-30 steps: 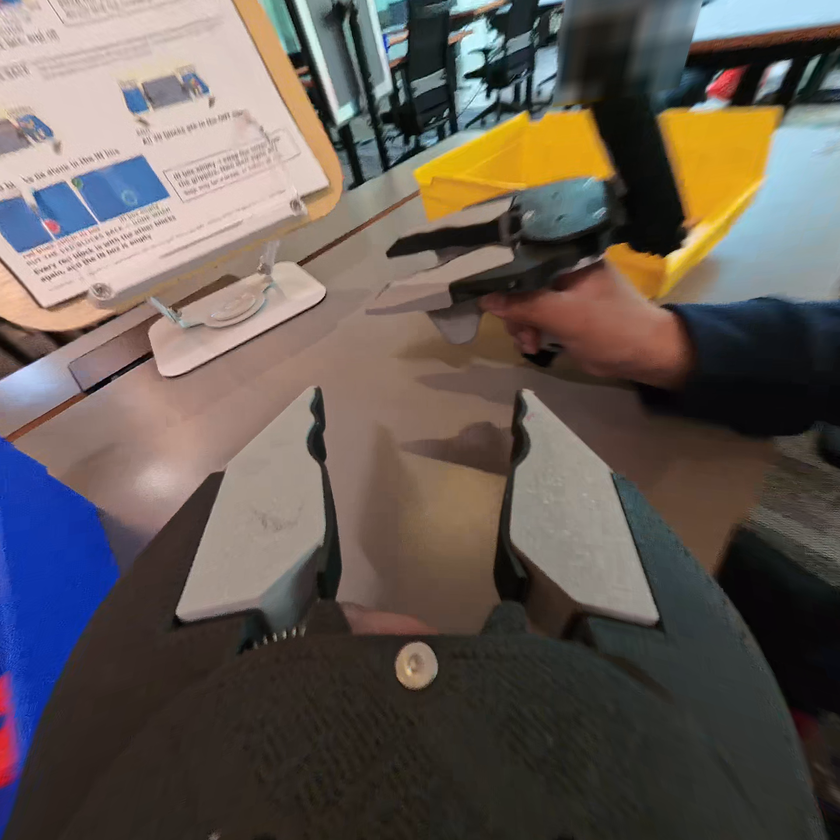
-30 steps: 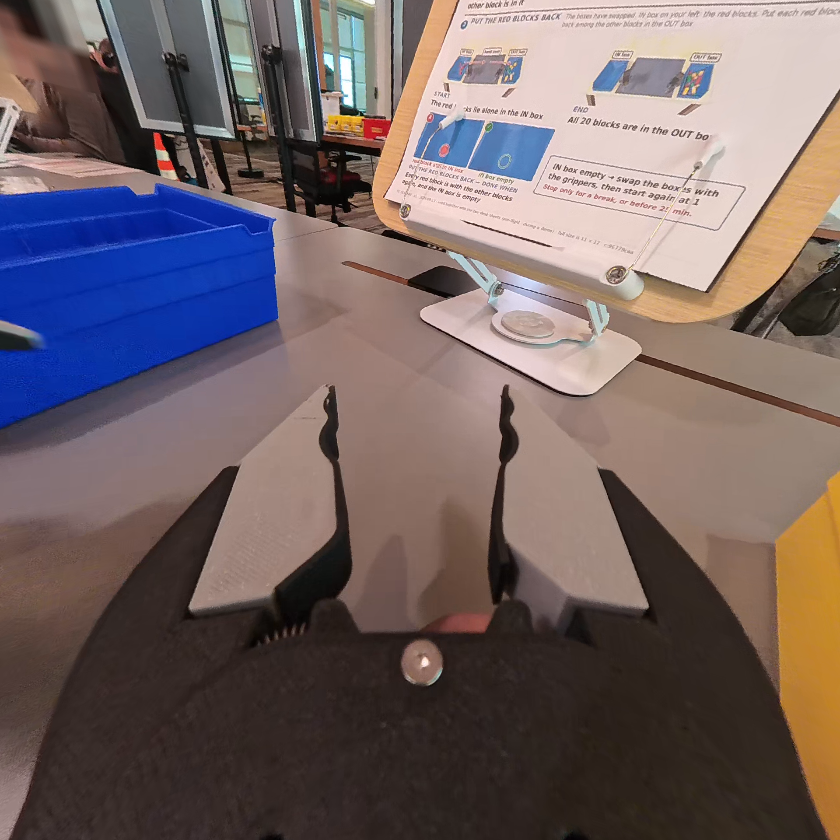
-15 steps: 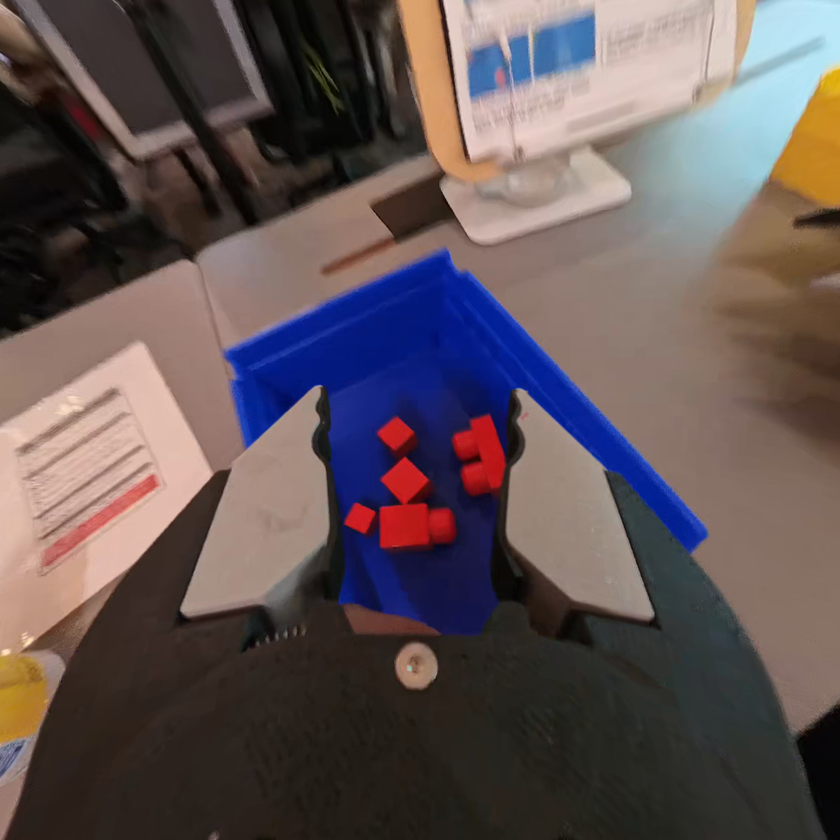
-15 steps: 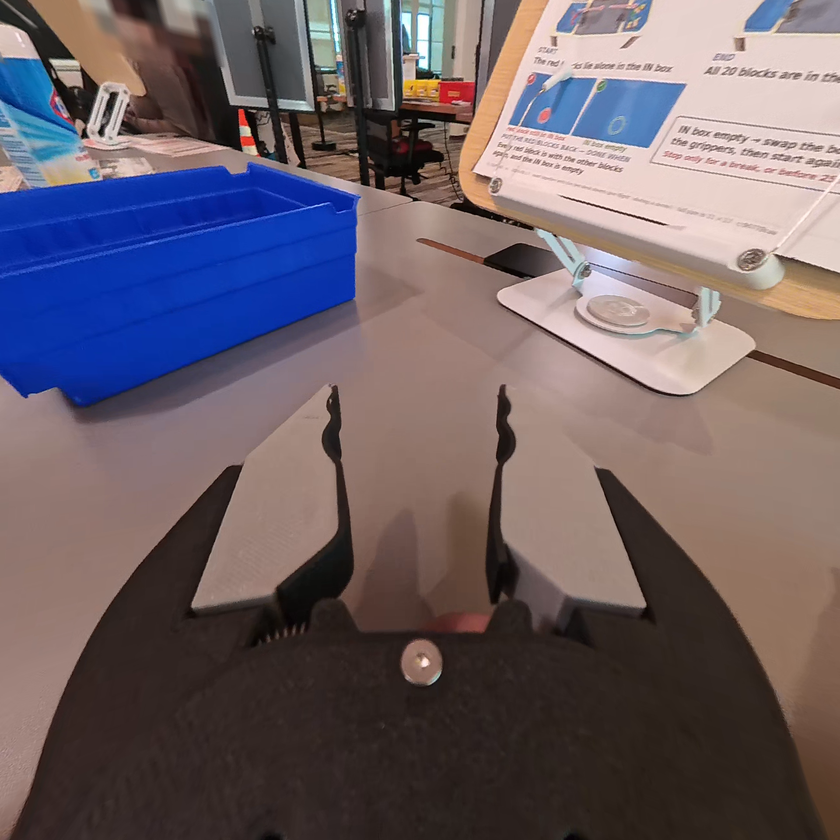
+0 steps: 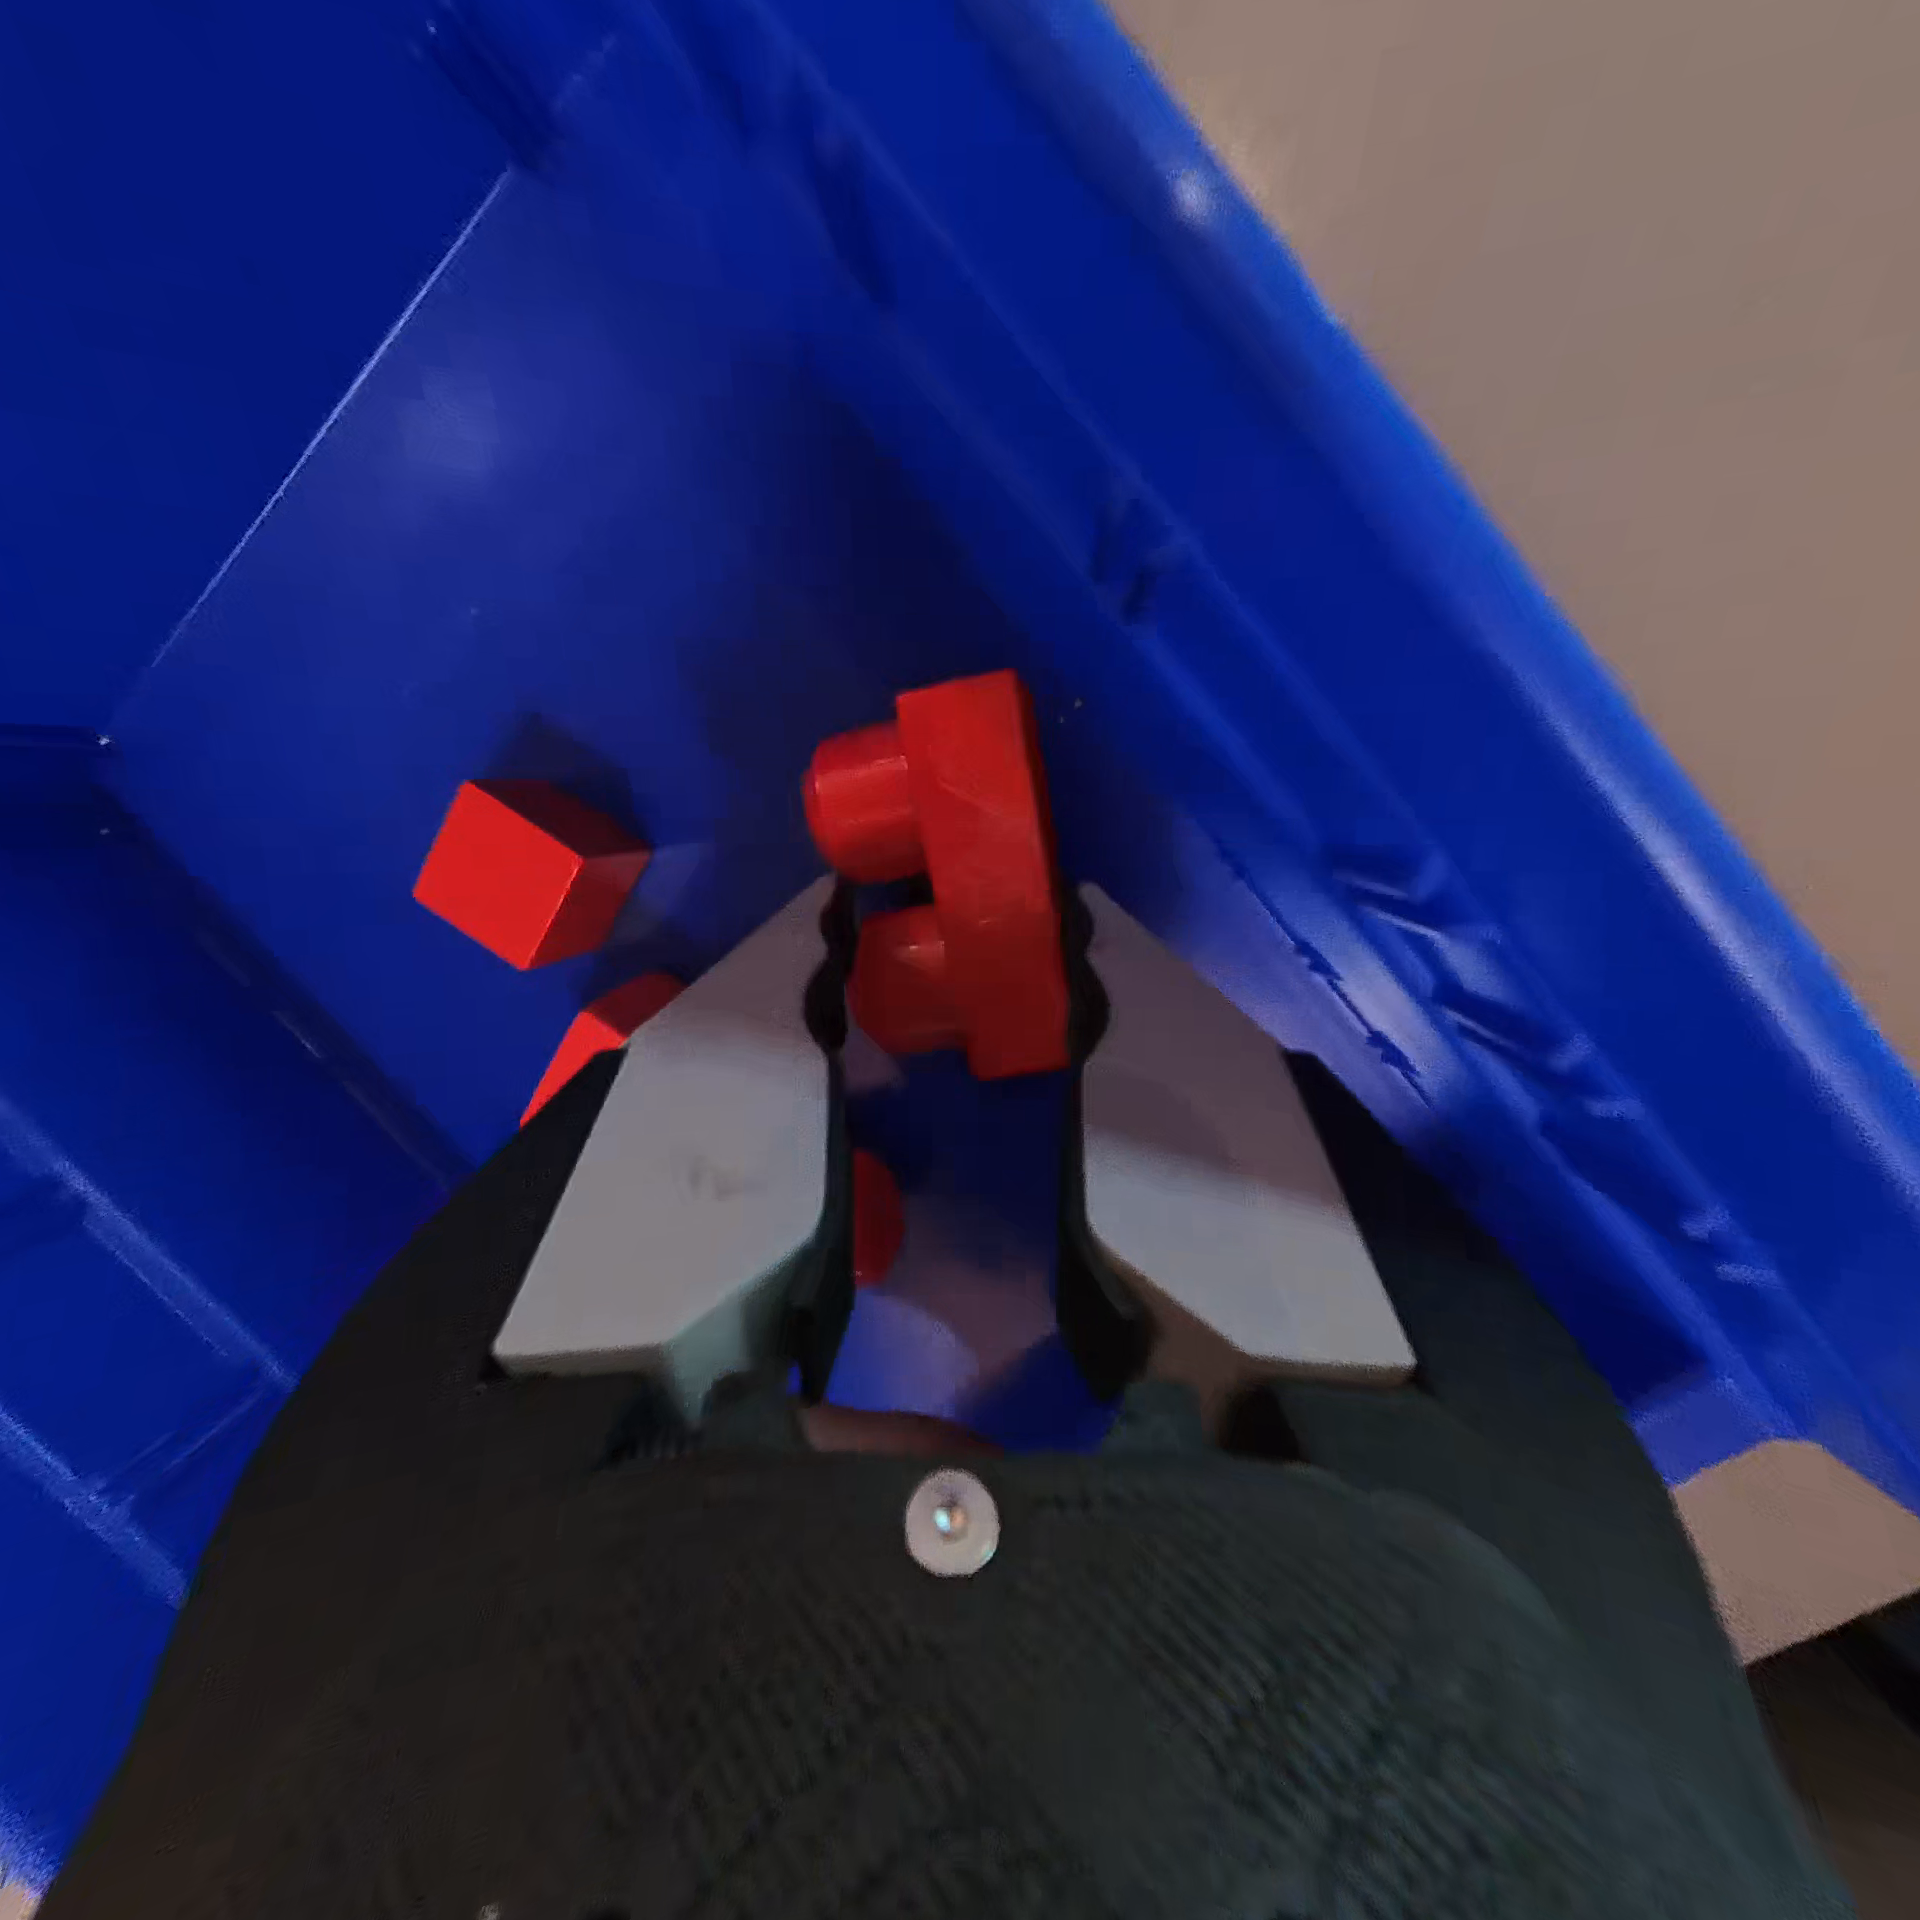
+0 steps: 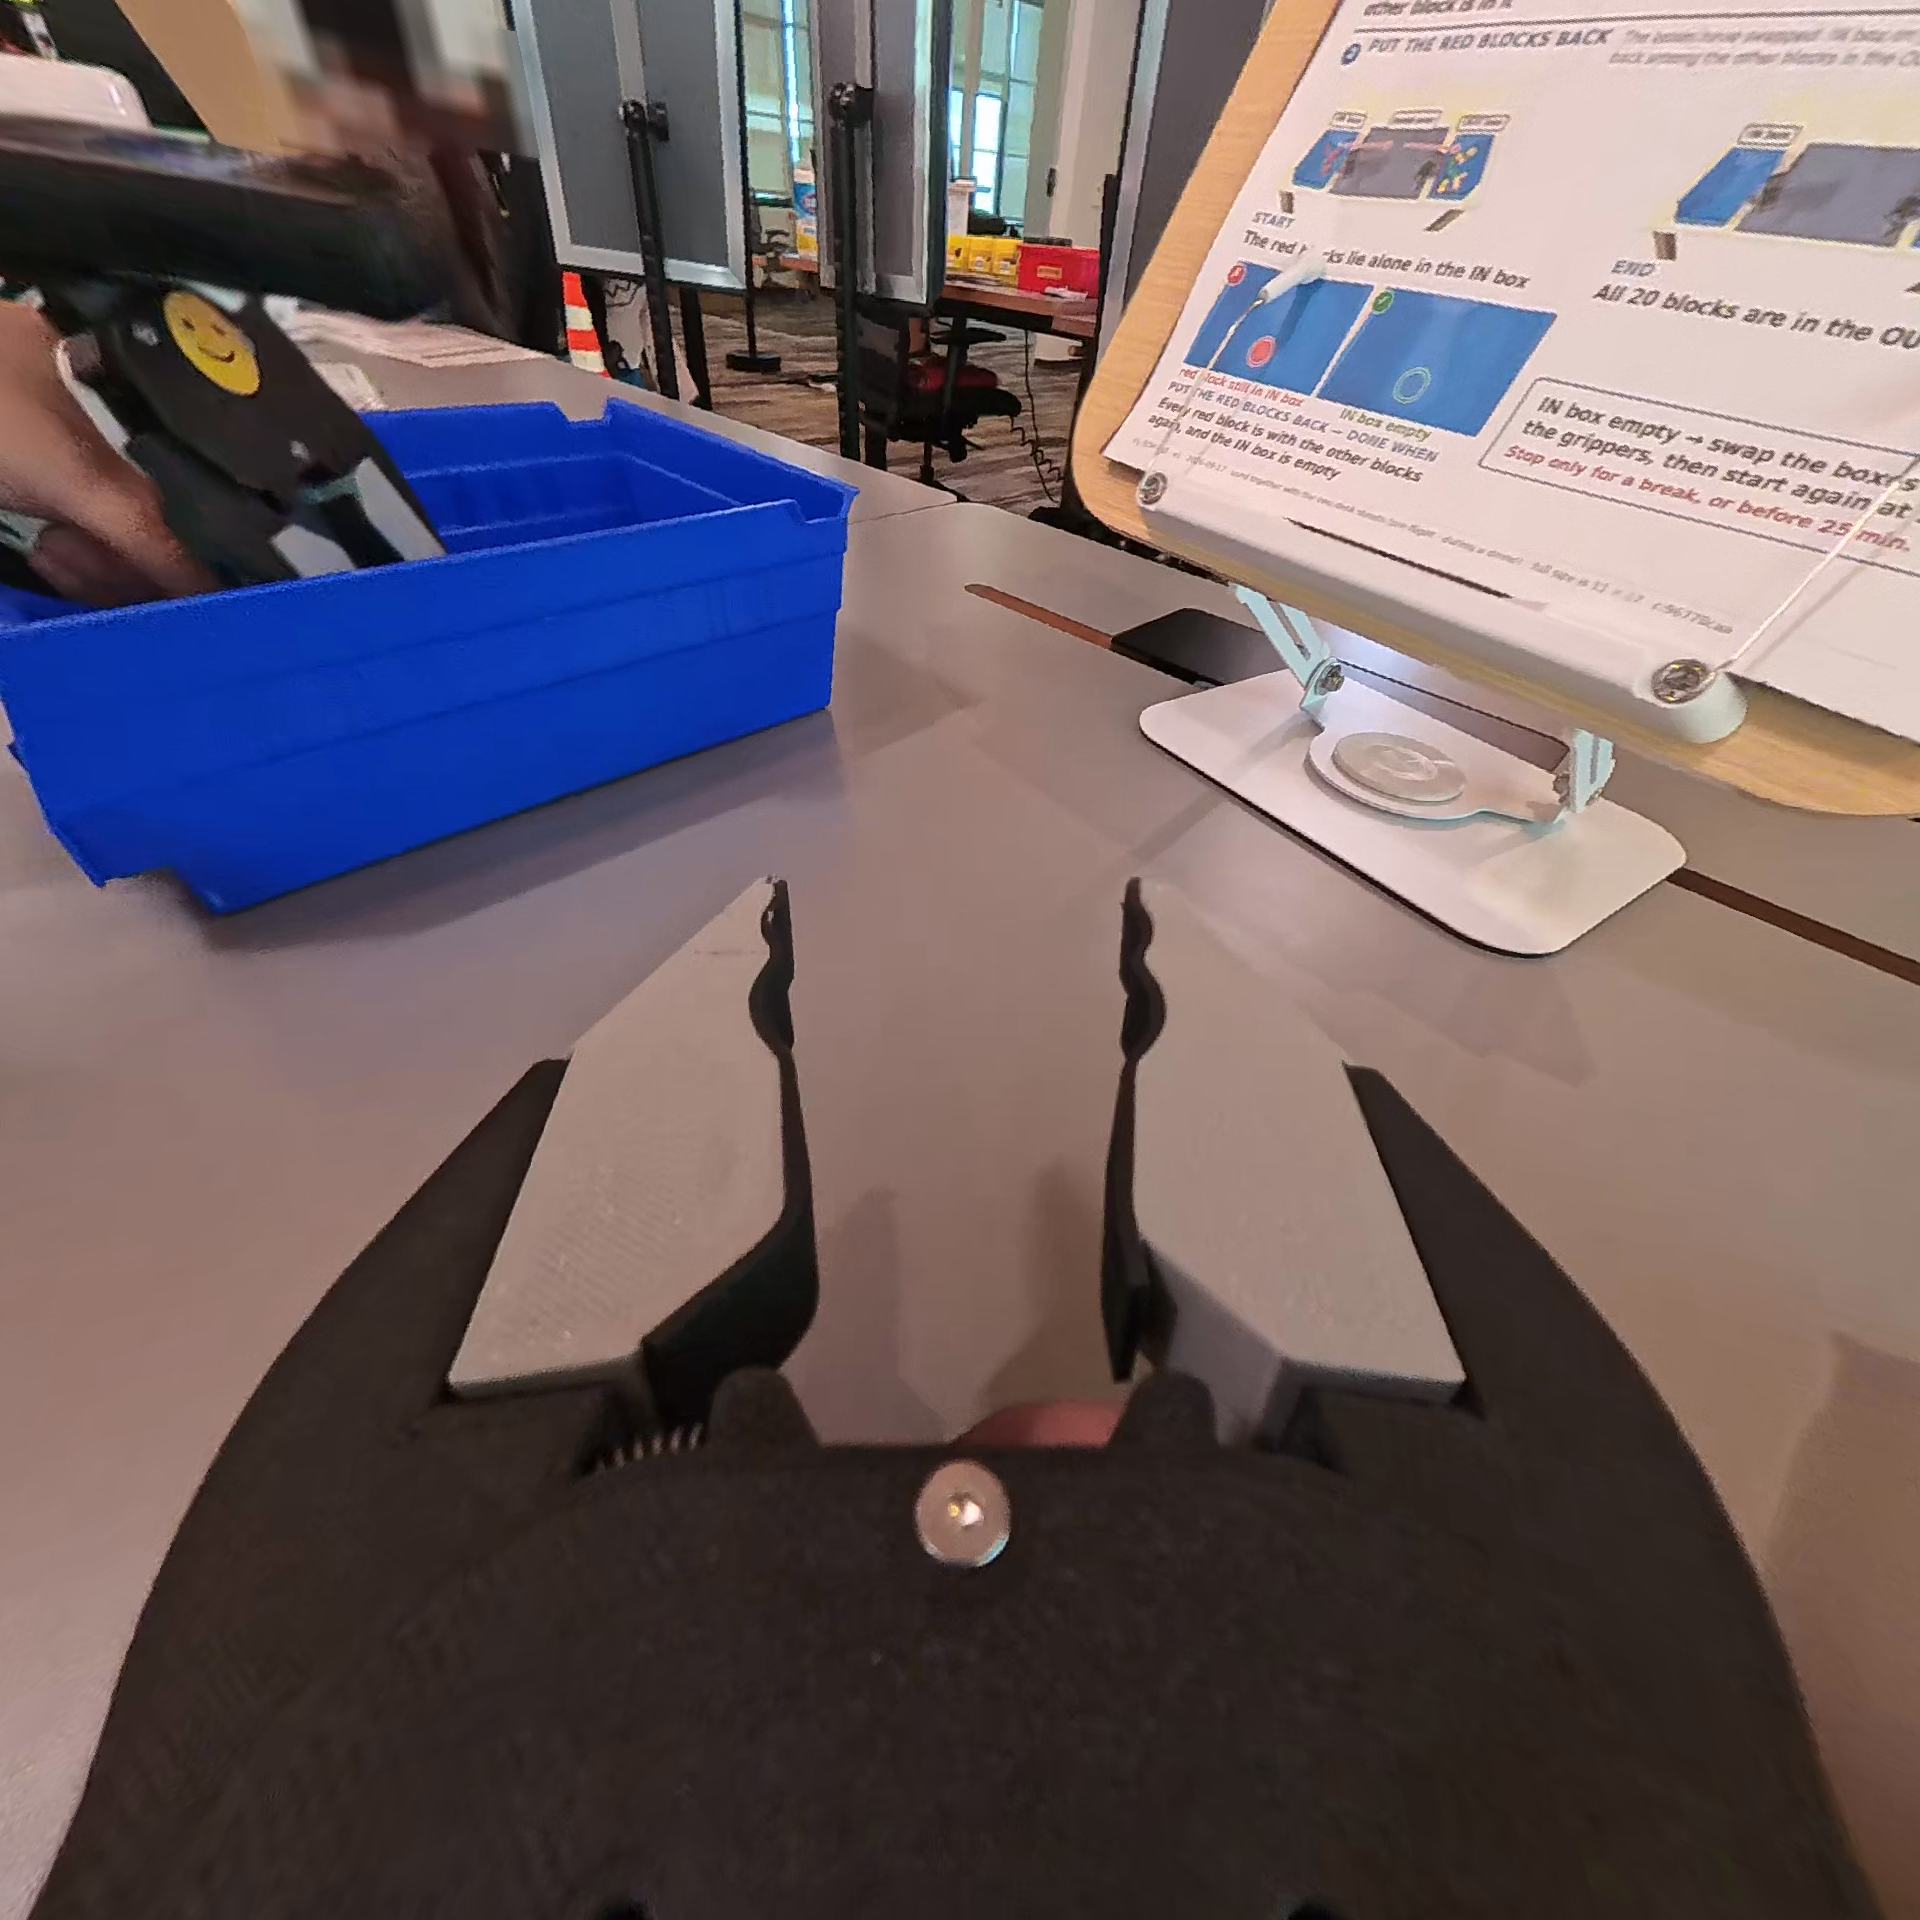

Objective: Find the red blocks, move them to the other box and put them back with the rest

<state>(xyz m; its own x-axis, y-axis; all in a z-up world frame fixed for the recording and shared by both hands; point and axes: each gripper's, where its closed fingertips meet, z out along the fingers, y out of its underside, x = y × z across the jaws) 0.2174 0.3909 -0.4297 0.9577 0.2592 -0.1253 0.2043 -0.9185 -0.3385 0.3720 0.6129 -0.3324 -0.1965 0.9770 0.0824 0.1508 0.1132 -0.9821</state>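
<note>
Left wrist view: left gripper (image 5: 956,977) down inside the blue box (image 5: 1351,644), both pads pressed on a red studded block (image 5: 977,883); a red cube (image 5: 520,868) lies just left. Right wrist view: right gripper (image 6: 951,935) open and bare over the table (image 6: 987,769), blue box (image 6: 468,675) off to the left, sign stand (image 6: 1455,810) to the right.

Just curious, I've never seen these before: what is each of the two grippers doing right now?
Left gripper: closed on a red block with two studs.
Right gripper: open, holding nothing.
</note>
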